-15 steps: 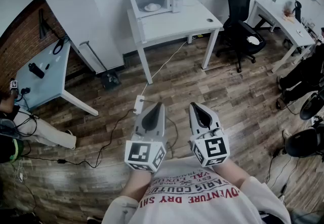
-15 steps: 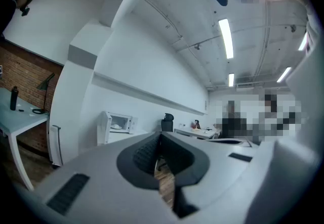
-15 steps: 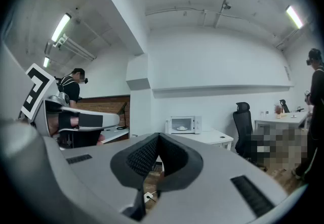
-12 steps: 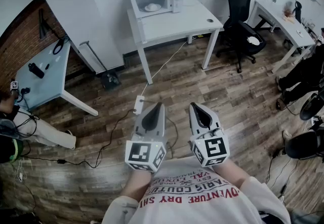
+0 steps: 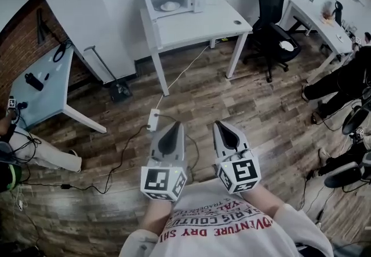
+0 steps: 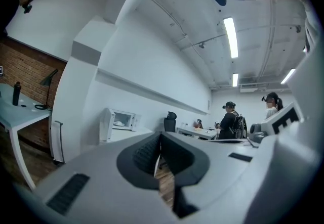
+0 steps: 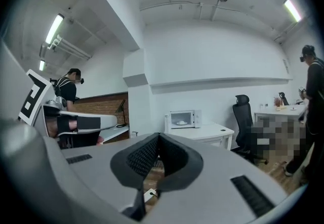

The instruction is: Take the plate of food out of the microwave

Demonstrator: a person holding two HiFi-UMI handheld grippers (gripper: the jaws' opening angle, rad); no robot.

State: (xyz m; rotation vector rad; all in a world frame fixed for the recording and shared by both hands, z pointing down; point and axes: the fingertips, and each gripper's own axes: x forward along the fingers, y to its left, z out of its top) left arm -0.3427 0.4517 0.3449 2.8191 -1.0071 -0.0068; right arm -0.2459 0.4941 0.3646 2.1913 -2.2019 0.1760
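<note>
I hold my 2 grippers side by side, low in front of my chest, both pointing forward and a little apart. My left gripper (image 5: 173,126) has its jaws pressed together with nothing between them. My right gripper (image 5: 222,125) is likewise closed and empty.

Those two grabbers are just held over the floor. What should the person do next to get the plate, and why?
Probably step toward the white table. The microwave on it stands open with the plate inside, far out of reach. The left gripper and right gripper are over the wooden floor, fingers closed and empty, so closing the distance likely comes first.
</note>
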